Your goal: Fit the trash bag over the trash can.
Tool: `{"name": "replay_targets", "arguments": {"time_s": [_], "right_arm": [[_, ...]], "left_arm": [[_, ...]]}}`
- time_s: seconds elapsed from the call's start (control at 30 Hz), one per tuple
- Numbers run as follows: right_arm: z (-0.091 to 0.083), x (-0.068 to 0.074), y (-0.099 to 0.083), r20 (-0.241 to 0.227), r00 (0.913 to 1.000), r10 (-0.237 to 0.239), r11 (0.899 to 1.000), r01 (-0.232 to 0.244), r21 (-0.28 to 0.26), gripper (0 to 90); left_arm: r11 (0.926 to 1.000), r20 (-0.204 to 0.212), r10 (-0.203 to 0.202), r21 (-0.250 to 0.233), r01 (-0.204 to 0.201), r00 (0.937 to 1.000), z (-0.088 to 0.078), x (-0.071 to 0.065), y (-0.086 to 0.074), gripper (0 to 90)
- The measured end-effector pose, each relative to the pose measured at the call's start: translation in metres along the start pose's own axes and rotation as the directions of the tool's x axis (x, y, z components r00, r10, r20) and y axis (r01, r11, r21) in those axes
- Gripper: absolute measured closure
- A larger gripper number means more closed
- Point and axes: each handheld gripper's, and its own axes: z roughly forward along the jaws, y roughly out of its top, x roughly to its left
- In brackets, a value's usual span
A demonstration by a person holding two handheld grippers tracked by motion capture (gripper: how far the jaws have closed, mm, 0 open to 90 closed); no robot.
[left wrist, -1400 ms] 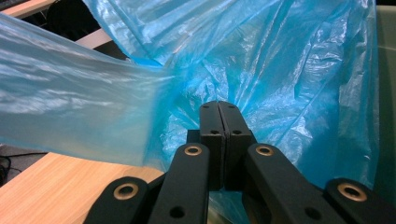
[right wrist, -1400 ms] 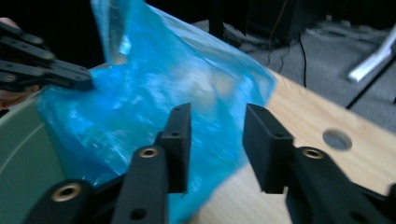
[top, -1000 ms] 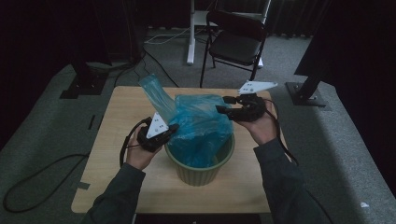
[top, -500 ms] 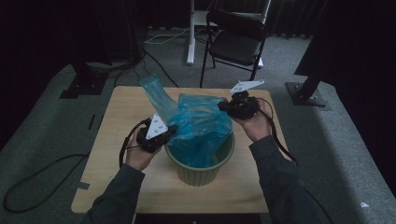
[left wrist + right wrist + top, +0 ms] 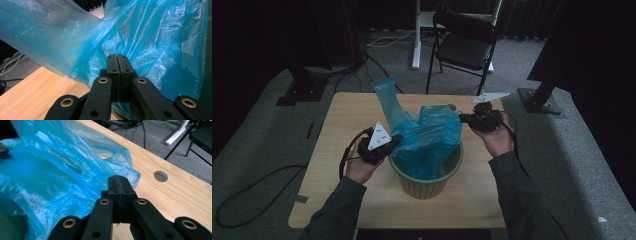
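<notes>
A thin blue plastic bag sits in a green round bin at the middle of the wooden table; one long flap sticks up at the back left. My left gripper is at the bag's left side, and in the left gripper view its jaws are pressed together with blue film around and below them. My right gripper is at the bag's right edge. Its jaws have just closed, with the edge of the film at their tips.
A round hole is cut in the tabletop behind the bag. A black folding chair and a white stand are beyond the table's far edge. Black stand bases and a cable lie on the grey carpet.
My right gripper has sunk a little at the bag's right edge and its jaws have gone from spread to closed. The left gripper has stayed in place.
</notes>
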Motion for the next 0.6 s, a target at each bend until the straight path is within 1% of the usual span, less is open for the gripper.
{"name": "replay_targets", "arguments": {"time_s": [0.07, 0.13, 0.23, 0.3, 0.33, 0.4, 0.6], "right_arm": [[0.000, 0.001, 0.000, -0.003, 1.0000, -0.002, 1.000, 0.002, -0.001, 89.9], [0.000, 0.004, -0.001, -0.013, 0.9997, -0.019, 1.000, 0.019, -0.007, 89.8], [0.002, 0.008, 0.000, -0.022, 0.9992, -0.032, 0.999, 0.032, -0.006, 89.8], [0.002, 0.009, 0.001, -0.023, 0.9990, -0.038, 0.999, 0.038, -0.007, 89.8], [0.003, 0.011, 0.001, -0.024, 0.9987, -0.045, 0.999, 0.045, -0.006, 89.9], [0.004, 0.012, 0.002, -0.029, 0.9985, -0.046, 0.999, 0.046, -0.008, 89.8], [0.004, 0.013, 0.002, -0.032, 0.9980, -0.054, 0.999, 0.054, -0.005, 89.8]], "left_arm": [[1.0000, -0.002, 0.000, -0.002, 0.000, 1.0000, 0.000, 0.000, 0.000, 87.2], [0.9999, -0.014, -0.003, -0.010, 0.003, 0.9999, -0.002, 0.001, 0.002, 85.2], [0.9998, -0.023, -0.006, -0.019, 0.006, 0.9997, -0.004, 0.004, 0.006, 81.0], [0.9998, -0.023, -0.006, -0.019, 0.006, 0.9997, -0.004, 0.004, 0.006, 80.1], [0.9996, -0.033, -0.009, -0.026, 0.009, 0.9994, -0.005, 0.006, 0.010, 77.7], [0.9994, -0.044, -0.013, -0.033, 0.012, 0.9990, -0.004, 0.009, 0.014, 76.6], [0.9988, -0.057, -0.027, -0.043, 0.025, 0.9980, 0.001, 0.015, 0.024, 71.4]]}}
